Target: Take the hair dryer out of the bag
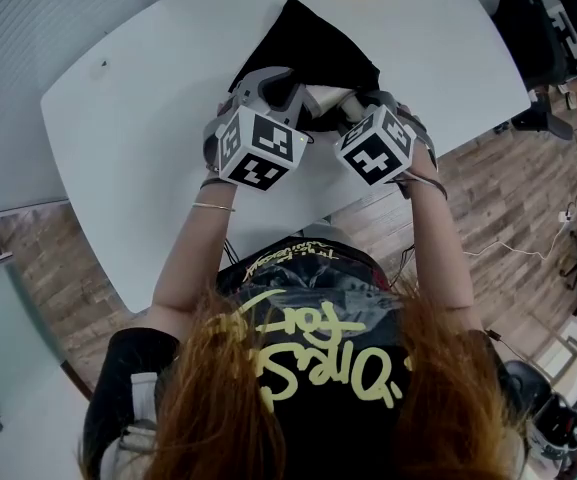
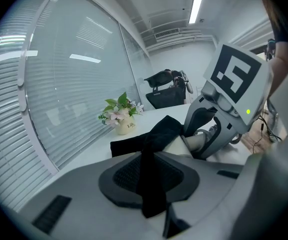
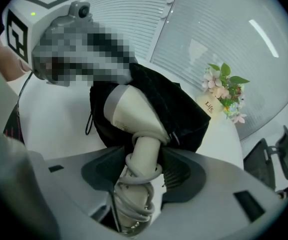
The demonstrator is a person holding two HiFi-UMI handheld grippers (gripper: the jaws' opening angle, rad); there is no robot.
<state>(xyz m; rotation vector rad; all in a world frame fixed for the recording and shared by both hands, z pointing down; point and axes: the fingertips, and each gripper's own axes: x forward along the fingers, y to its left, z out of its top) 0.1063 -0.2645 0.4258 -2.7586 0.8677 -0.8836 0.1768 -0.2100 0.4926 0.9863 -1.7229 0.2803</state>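
A black drawstring bag lies on the white table, its mouth toward me. A cream hair dryer sticks partly out of the mouth, its head ringed by black cloth. My left gripper is shut on a fold of the bag's rim and holds it raised. My right gripper points steeply down over the dryer's cord-wrapped handle. The handle lies between its wide jaws, and bare table shows beside it on the right, so the pads do not clamp it. In the head view both grippers meet at the bag's mouth.
A small pot of flowers stands behind the bag at the table's far edge. The table's near edge runs just under my hands. Black office chairs stand on the wooden floor to the right. Blinds cover the glass wall on the left.
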